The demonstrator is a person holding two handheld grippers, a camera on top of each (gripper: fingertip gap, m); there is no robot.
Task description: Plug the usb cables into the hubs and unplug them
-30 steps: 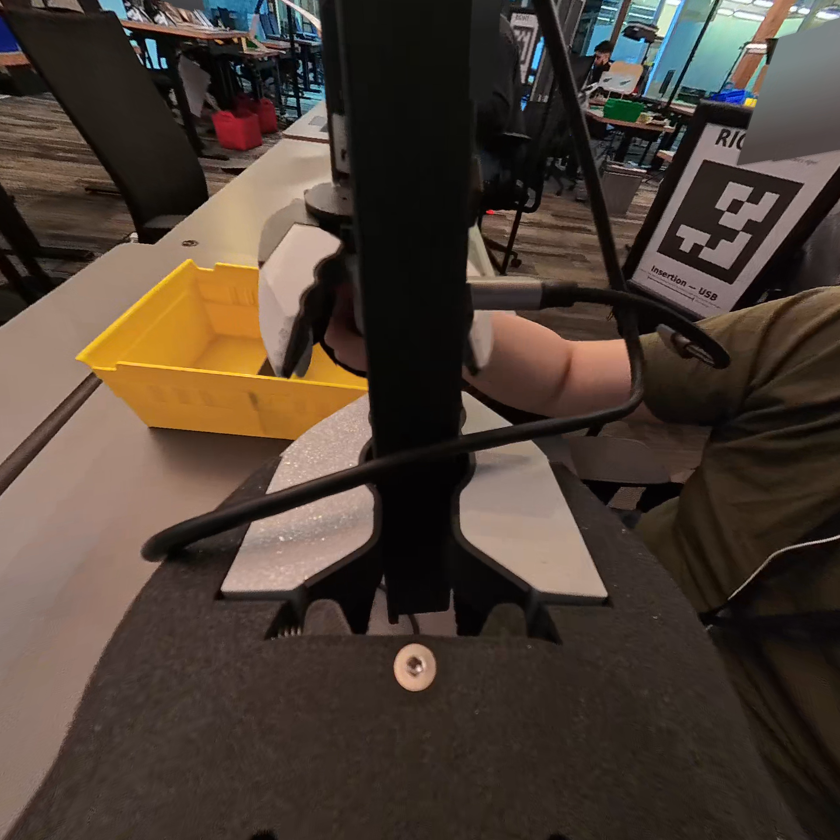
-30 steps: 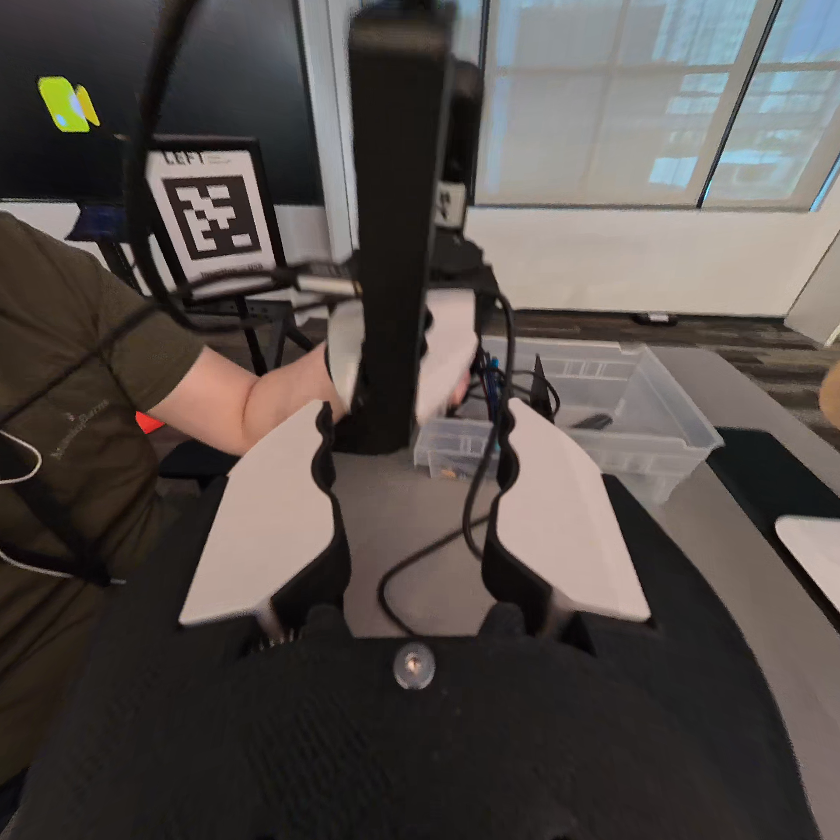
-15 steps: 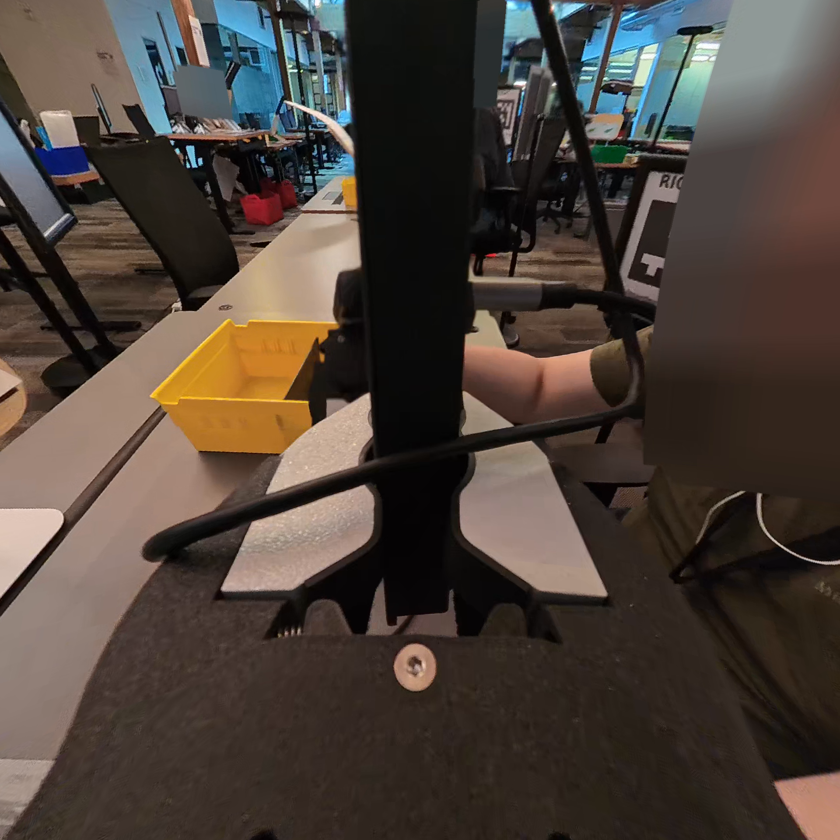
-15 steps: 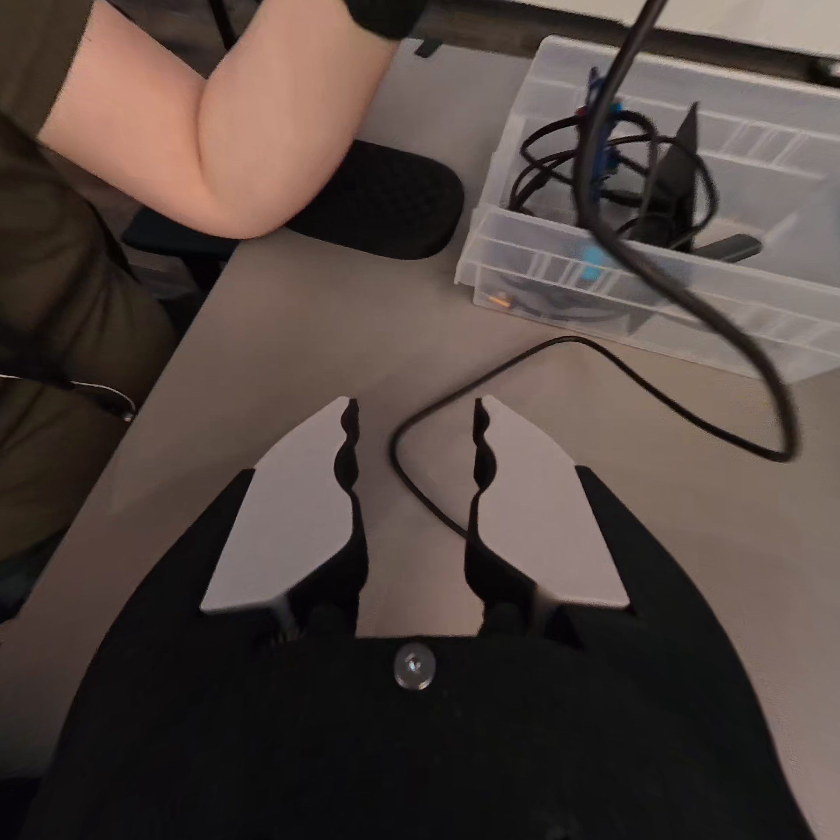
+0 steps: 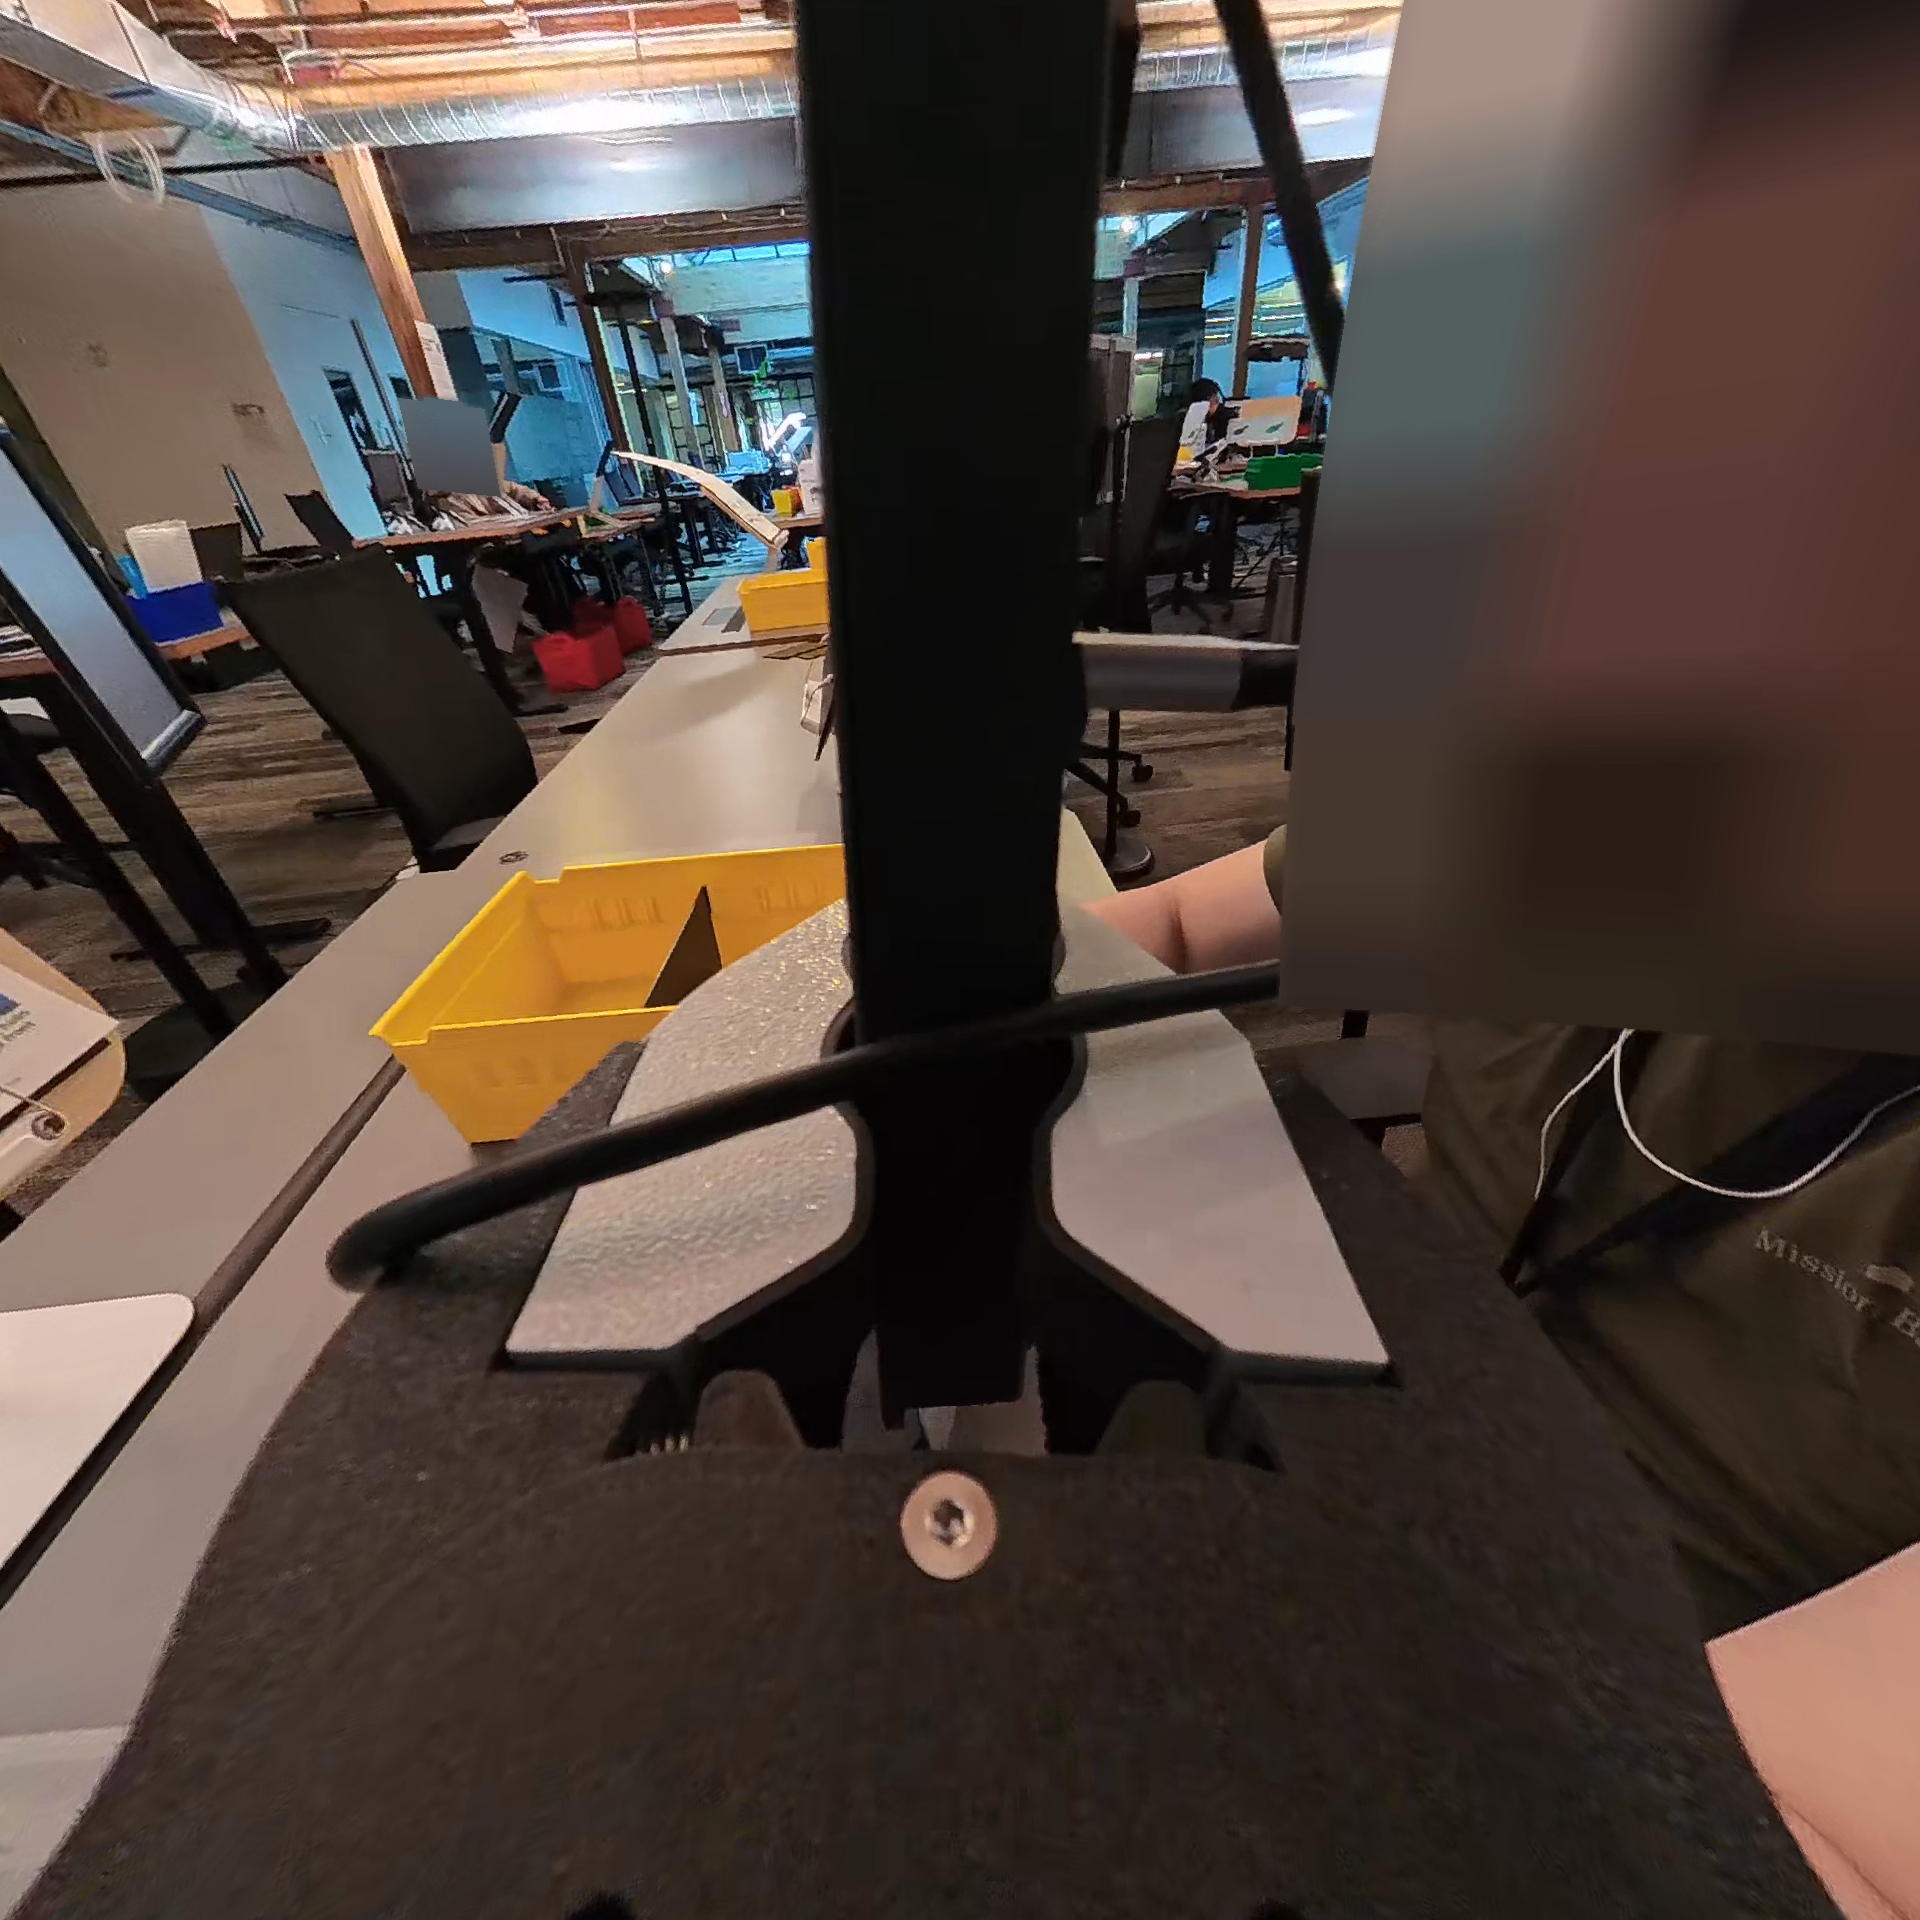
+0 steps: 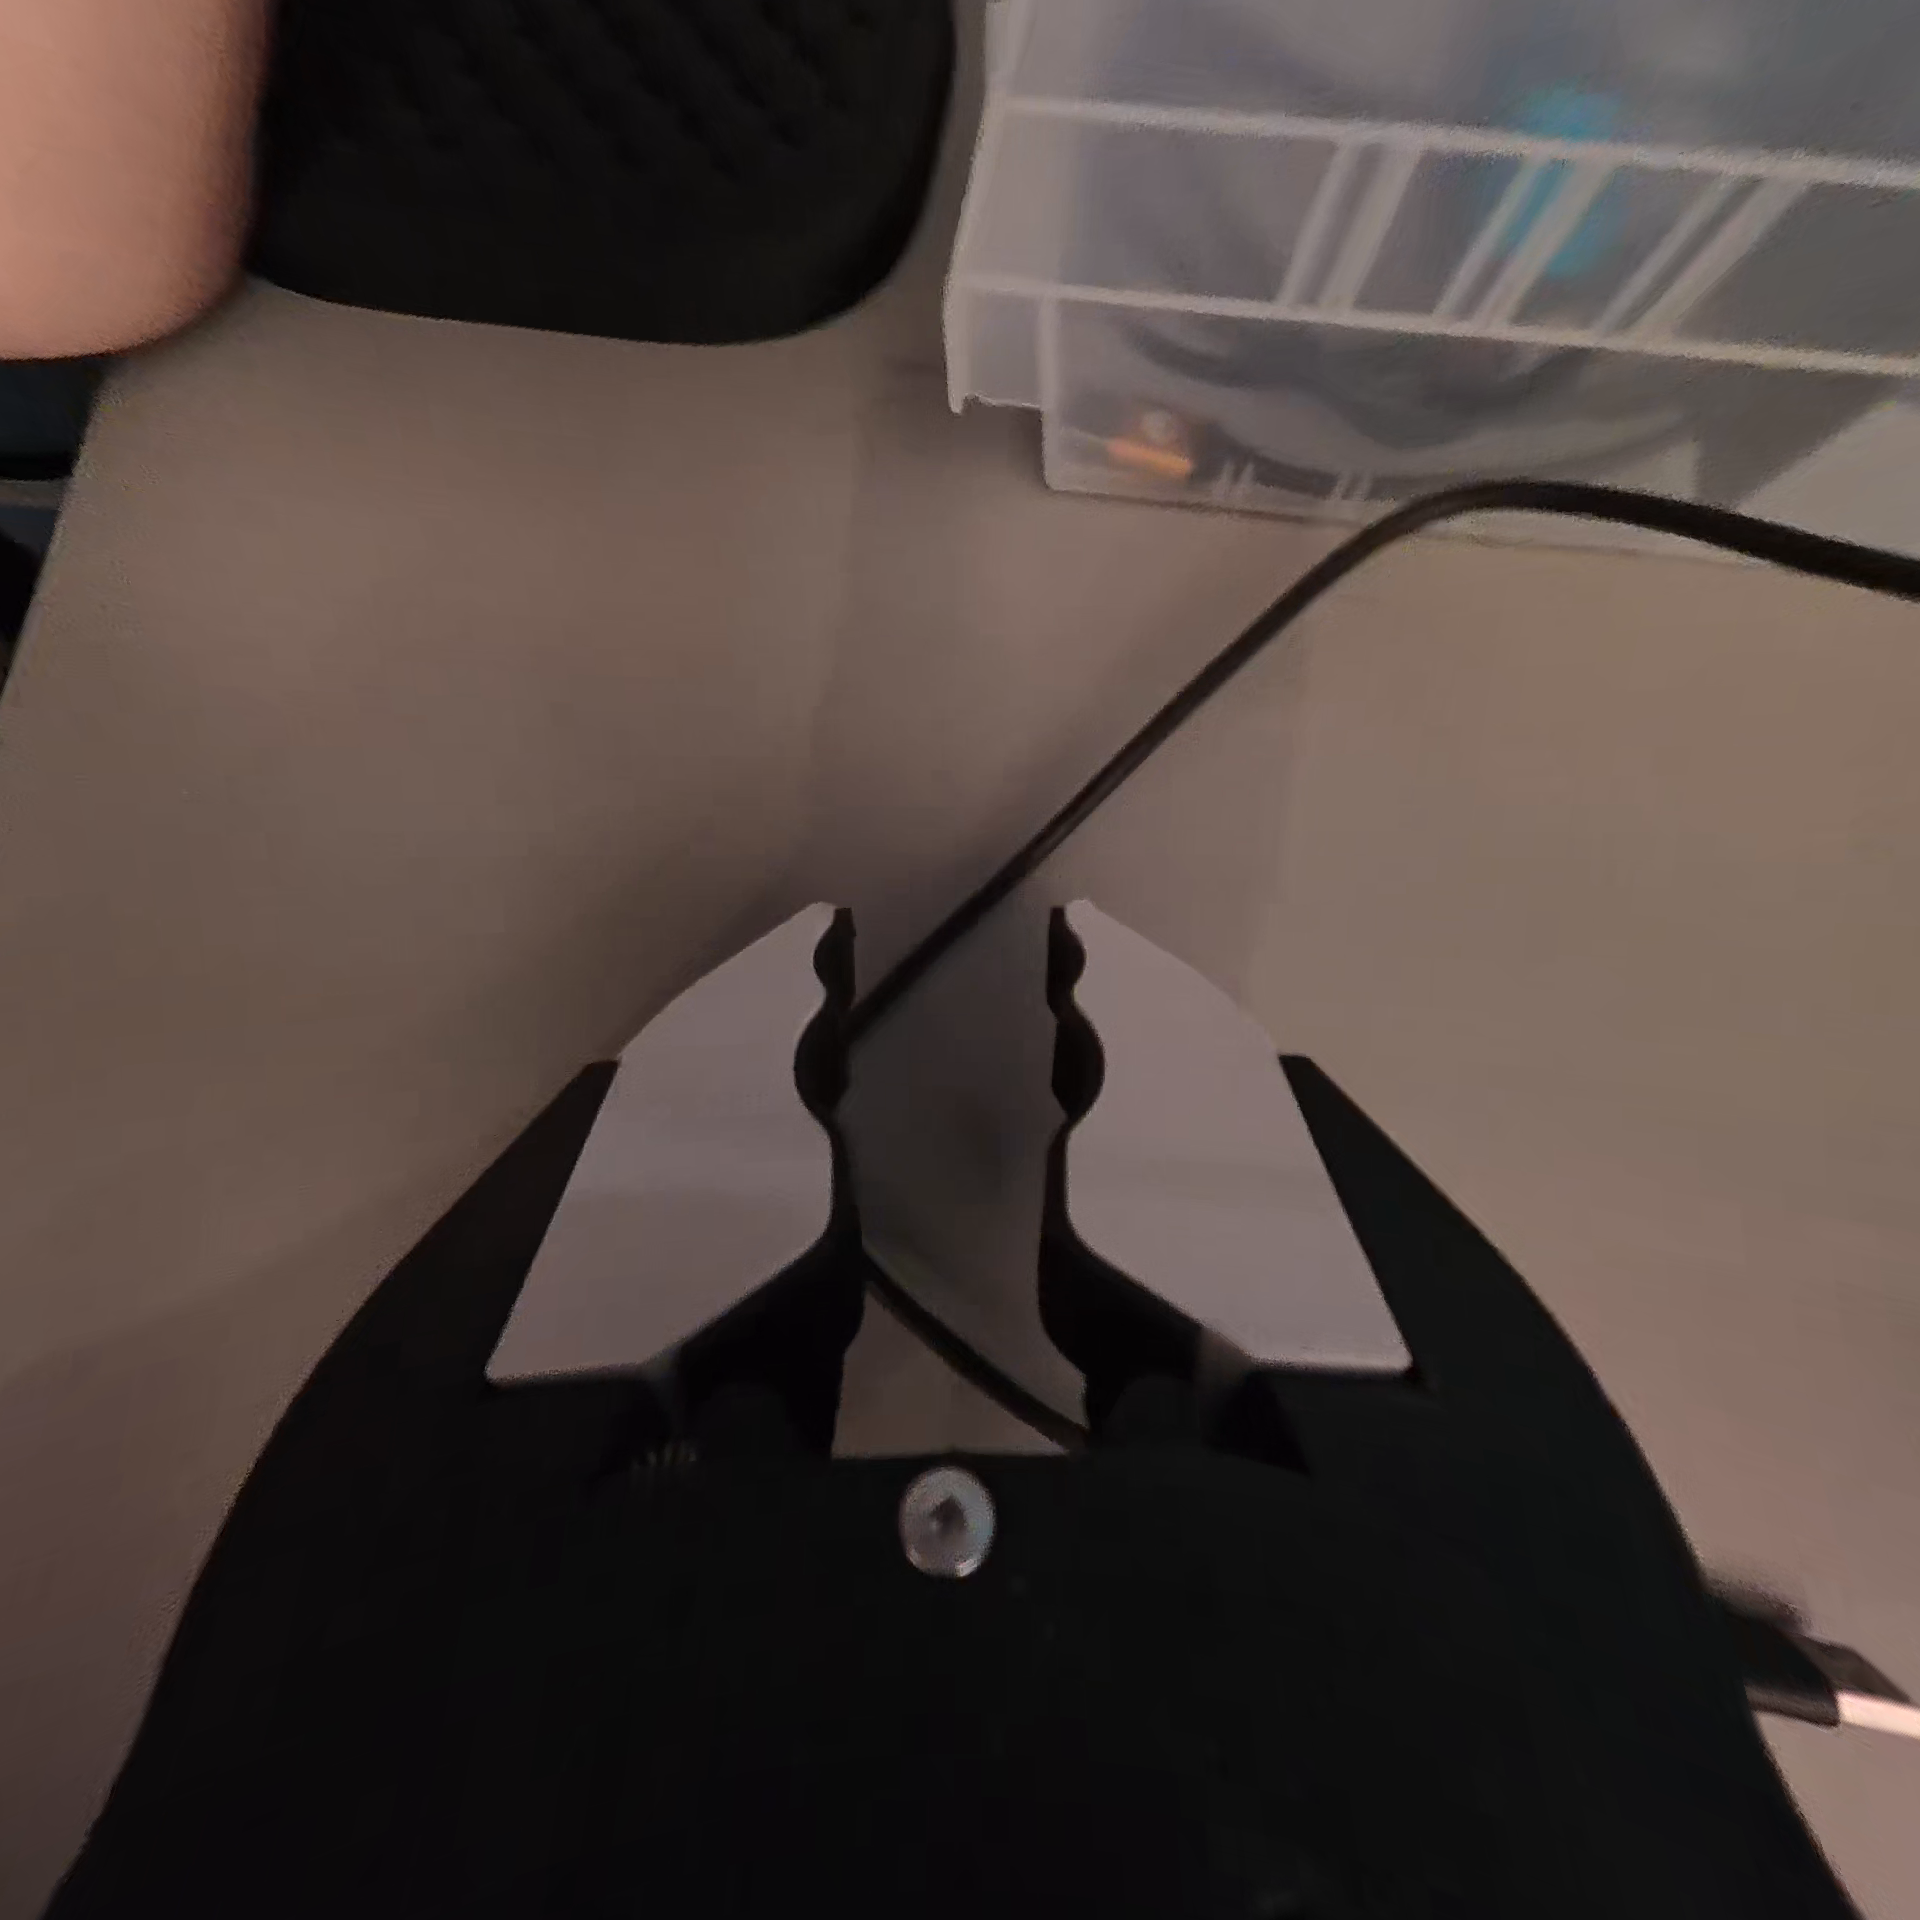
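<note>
The left gripper (image 5: 951,997) is clamped on a tall black hub (image 5: 940,623) standing up the frame's centre, a black cable (image 5: 727,1117) draped across its fingers; a yellow bin (image 5: 566,987) sits at mid-left on the grey table (image 5: 644,769). The right gripper (image 6: 951,920), jaws apart, hovers over a thin black usb cable (image 6: 1143,758) running to the upper right beneath a clear bin (image 6: 1403,249); its plug (image 6: 1839,1704) lies lower right.

surface: grey table (image 6: 416,727) | on it, right wrist view: clear plastic bin (image 6: 1455,260) at 1 o'clock; thin black cable (image 6: 1195,707) curving from 3 o'clock toward centre | left wrist view: yellow bin (image 5: 540,997) at 10 o'clock; white sheet (image 5: 62,1392) at 8 o'clock
</note>
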